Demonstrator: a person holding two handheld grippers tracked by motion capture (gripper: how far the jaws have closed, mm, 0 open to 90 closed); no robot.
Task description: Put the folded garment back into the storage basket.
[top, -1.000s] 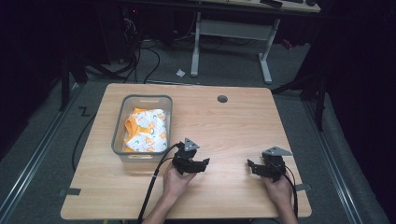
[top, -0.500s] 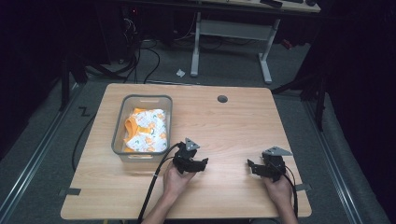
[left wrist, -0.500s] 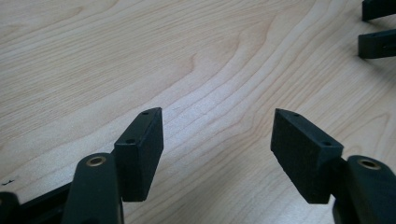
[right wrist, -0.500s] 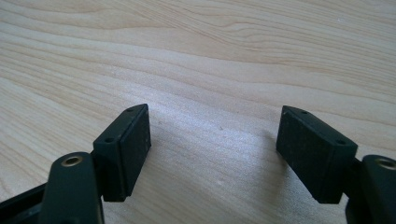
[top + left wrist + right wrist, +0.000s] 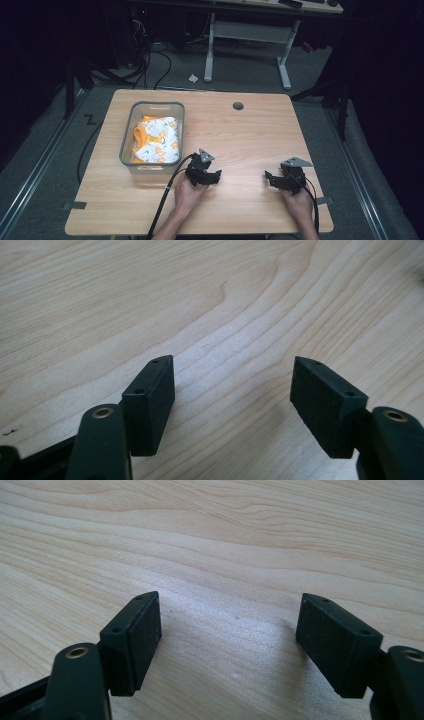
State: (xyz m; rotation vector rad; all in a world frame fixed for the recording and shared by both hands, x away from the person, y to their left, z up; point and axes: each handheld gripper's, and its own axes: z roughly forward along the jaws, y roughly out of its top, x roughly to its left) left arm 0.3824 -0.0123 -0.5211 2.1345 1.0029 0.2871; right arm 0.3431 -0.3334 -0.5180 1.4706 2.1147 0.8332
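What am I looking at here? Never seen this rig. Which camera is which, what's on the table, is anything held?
No robot arm here: a person holds a hand-held two-jaw claw in each hand. The high view looks down on the wooden table from above the person's side; the left claw and the right claw rest low over the near part of the table, with cables trailing back. The other two pictures come from cameras riding on the claws, each looking along its own two black jaws: the left claw and the right claw both stand open over bare wood, with nothing between the jaws. On the table, a clear plastic bin sits to the left and holds a white and orange patterned cloth. A round cable hole lies near the far edge.
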